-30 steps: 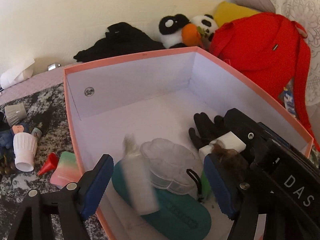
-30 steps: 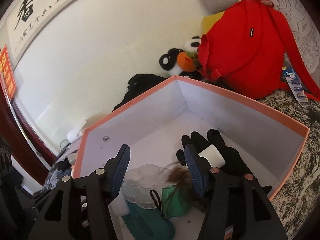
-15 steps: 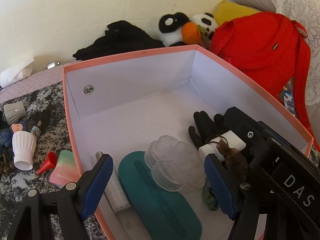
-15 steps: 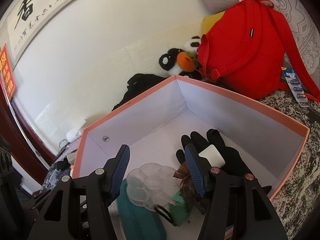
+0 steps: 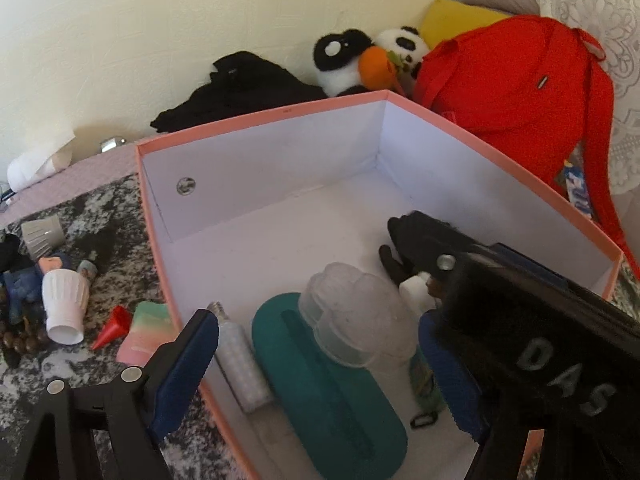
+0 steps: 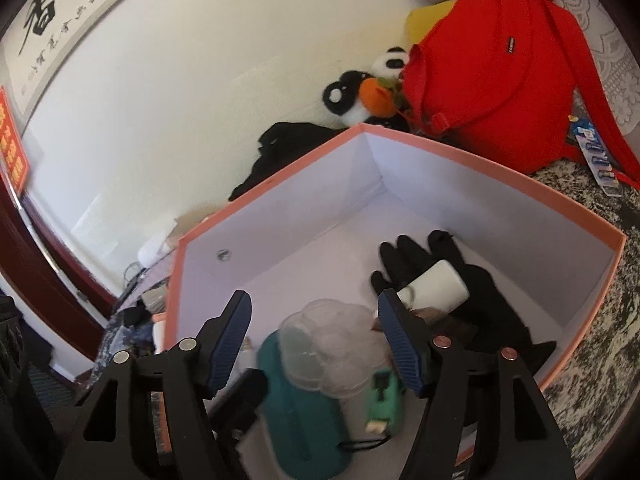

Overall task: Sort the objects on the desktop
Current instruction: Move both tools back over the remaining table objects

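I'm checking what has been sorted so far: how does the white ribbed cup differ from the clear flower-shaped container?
The white ribbed cup is opaque and lies on its side outside the pink box; the clear flower-shaped container is see-through and sits inside it, on a teal case.

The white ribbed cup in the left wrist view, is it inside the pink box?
No, the white ribbed cup lies outside the pink box.
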`<state>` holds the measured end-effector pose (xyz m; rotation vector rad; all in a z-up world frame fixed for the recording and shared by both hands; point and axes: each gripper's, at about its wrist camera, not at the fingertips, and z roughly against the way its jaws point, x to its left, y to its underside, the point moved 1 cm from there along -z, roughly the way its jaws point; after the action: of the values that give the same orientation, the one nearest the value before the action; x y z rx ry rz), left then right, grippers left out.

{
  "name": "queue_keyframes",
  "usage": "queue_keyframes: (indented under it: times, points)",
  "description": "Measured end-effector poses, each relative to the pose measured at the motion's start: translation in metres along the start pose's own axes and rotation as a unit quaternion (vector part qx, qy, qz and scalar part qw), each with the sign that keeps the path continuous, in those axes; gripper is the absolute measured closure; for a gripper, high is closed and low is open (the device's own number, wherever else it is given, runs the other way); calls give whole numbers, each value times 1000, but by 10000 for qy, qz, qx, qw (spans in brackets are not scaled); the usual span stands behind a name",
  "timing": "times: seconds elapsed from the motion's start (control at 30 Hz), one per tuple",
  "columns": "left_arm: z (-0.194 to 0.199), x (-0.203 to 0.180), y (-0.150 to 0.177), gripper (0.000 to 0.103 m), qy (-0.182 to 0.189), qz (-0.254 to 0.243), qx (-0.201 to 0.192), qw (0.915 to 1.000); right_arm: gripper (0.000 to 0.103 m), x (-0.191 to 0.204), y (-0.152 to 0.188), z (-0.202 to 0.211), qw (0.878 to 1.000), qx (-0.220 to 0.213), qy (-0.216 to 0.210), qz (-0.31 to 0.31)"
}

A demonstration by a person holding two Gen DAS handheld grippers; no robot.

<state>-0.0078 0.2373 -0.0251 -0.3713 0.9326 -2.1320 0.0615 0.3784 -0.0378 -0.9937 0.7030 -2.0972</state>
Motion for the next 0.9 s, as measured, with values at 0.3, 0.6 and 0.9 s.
queue_keyframes:
  times: [0.3,0.6,0.9]
  points:
    - [50,53,8,7,-836,610,-225,9944,25,40,9,28,9983,-389,-388,178]
    - [108,110,42,5,-2289,744,-603,9687,1,97,55,41,9823,-759,-1551,729]
    - [104,195,73,1,-2279,1710,-651,9563,1,129,75,-2,9888,-953,-982,591]
